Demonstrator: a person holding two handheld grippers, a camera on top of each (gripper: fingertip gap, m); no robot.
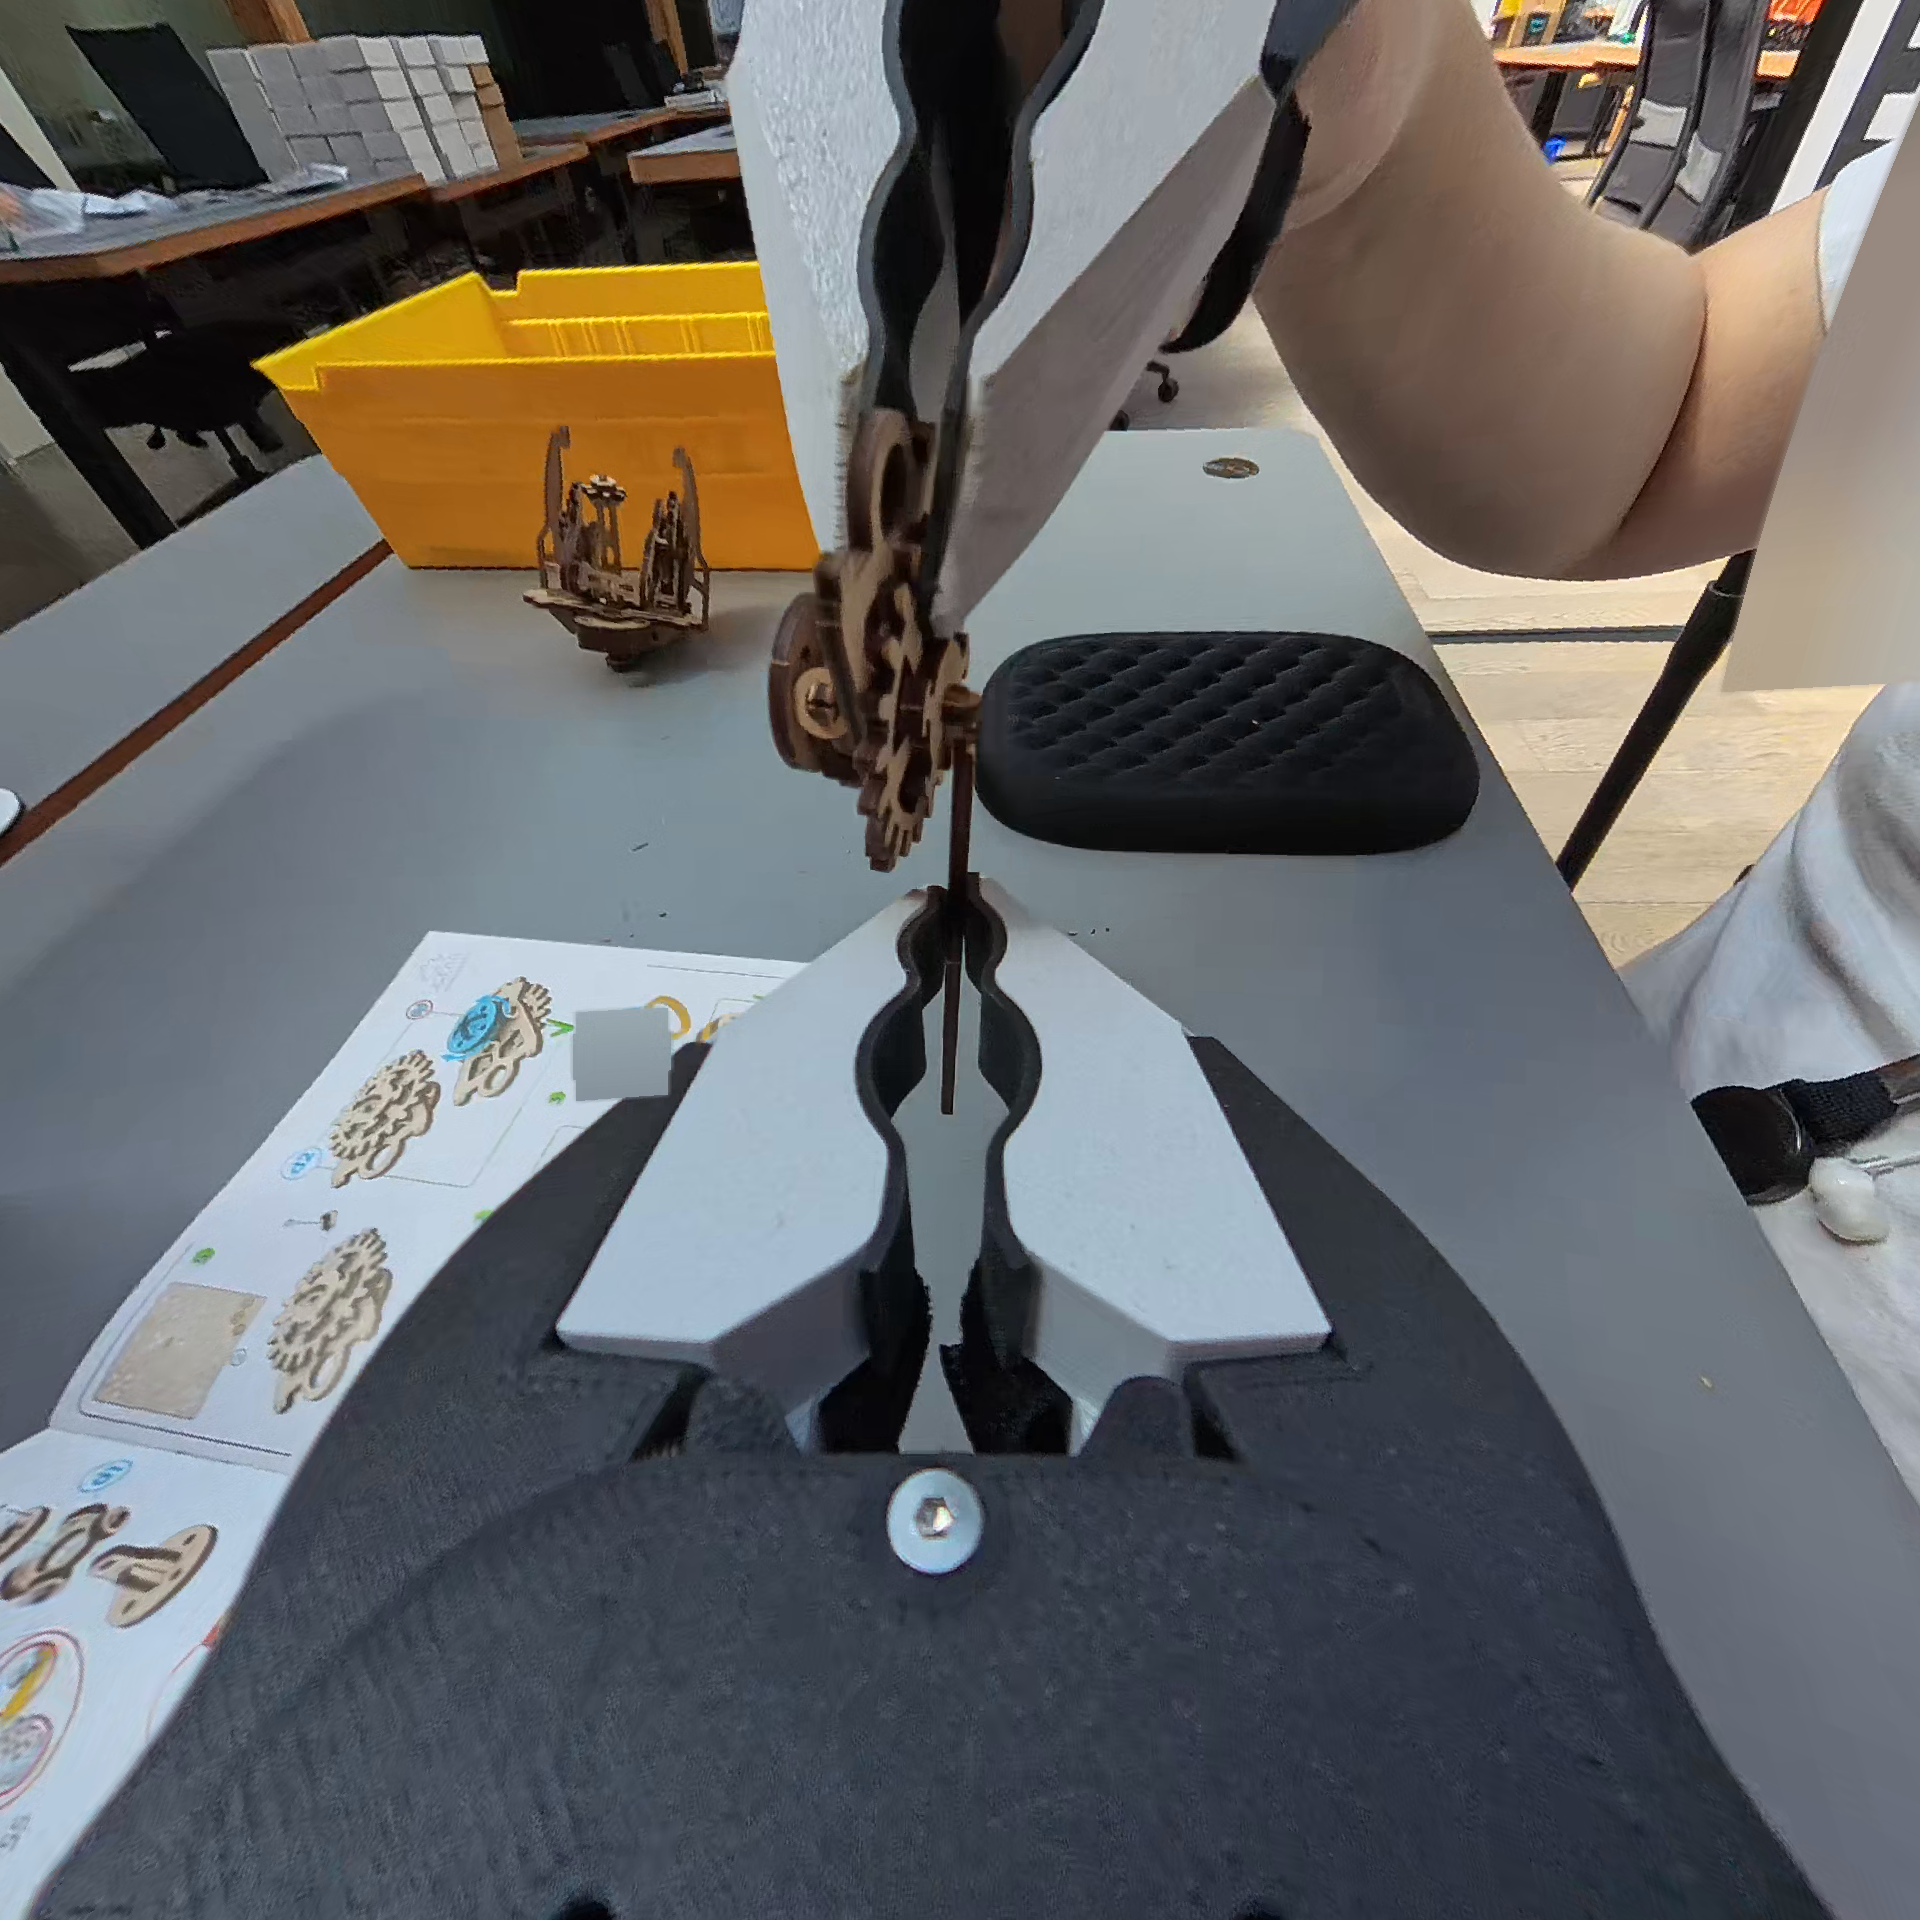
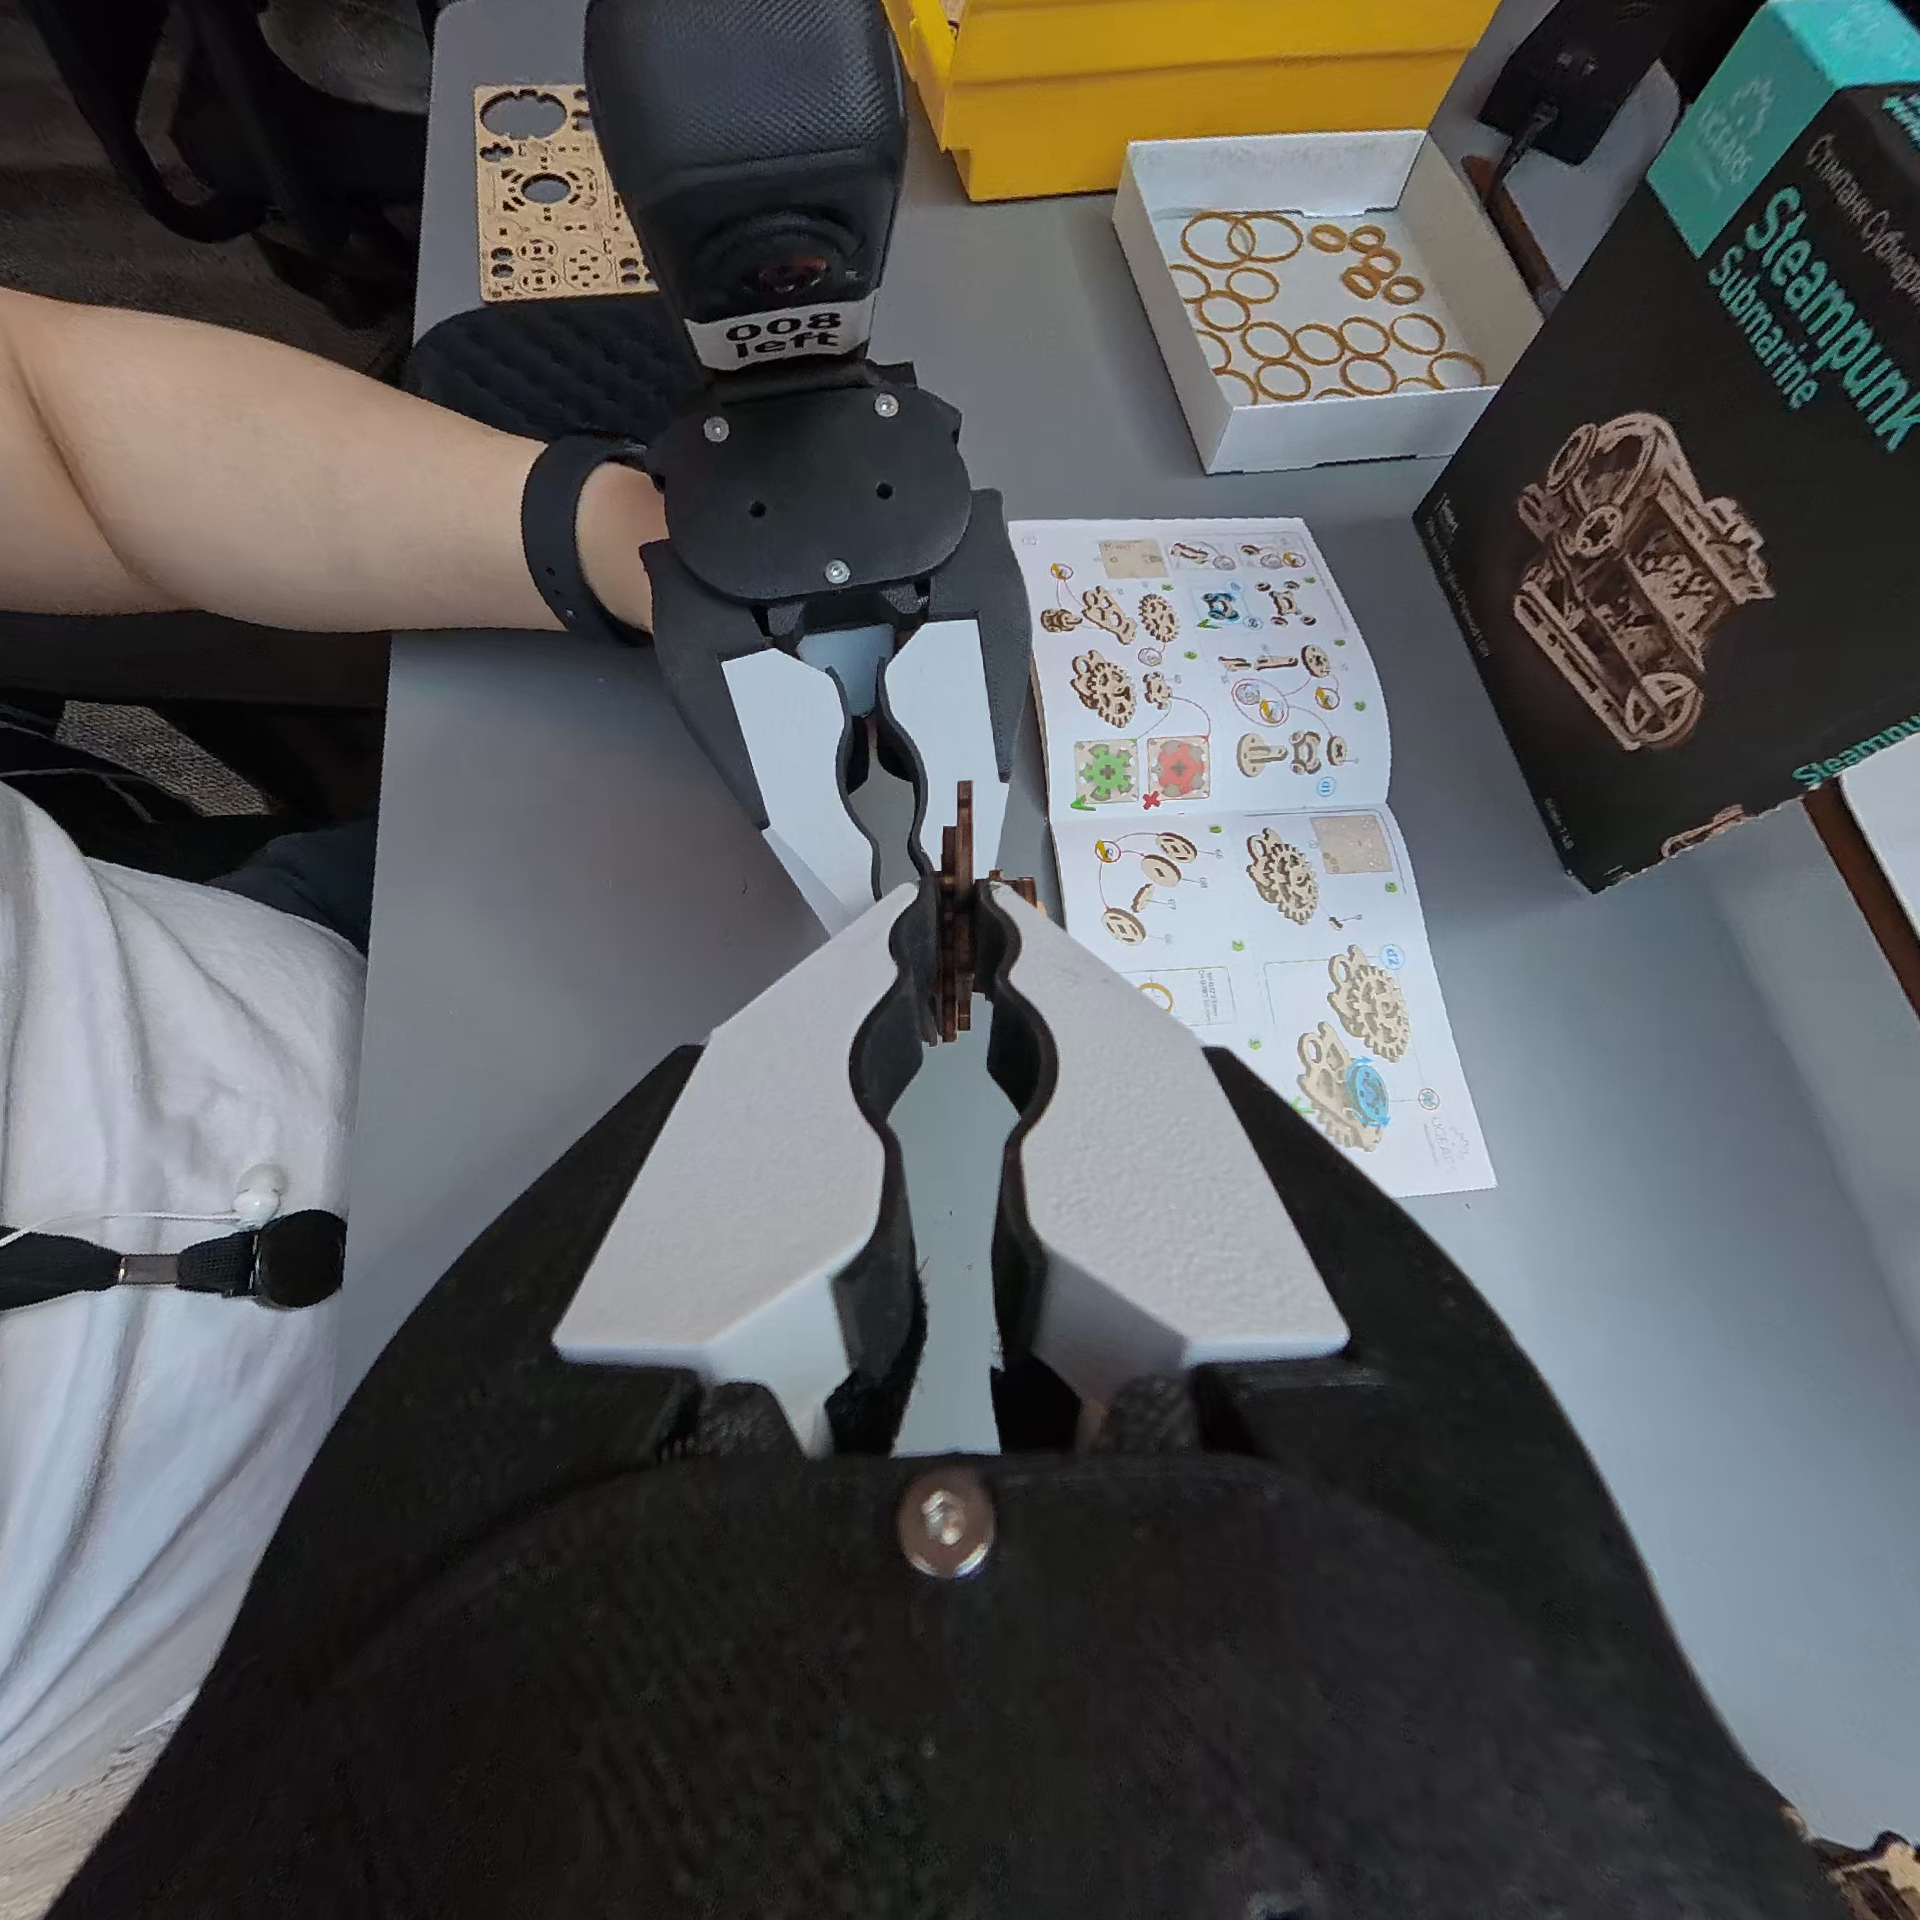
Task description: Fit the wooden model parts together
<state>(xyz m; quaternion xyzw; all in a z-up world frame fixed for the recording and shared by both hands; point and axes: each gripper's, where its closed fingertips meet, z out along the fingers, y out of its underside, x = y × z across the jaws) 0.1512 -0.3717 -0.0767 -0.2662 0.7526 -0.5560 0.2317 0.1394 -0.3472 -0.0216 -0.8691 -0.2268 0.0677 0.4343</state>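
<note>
A booklet (image 1: 343,1174) lies on the tabletop (image 1: 520,790) under the left tongs (image 1: 951,925), a black pad (image 1: 1226,743) beyond. The left tongs pinch a thin stick (image 1: 951,1029). The right tongs (image 2: 951,935) reach down from above, squeezing a gear piece (image 1: 894,665).

Instruction sheet (image 2: 1236,831) flat on the table (image 2: 582,935), tray of rings (image 2: 1320,301) behind it, box (image 2: 1704,520) to its right.

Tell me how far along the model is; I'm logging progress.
Done: a small wooden assembly stands by the yellow bin. In hand: right hand-held gripper holds a gear cluster, left hand-held gripper a thin pin below it. Left: seating the pin.
</note>
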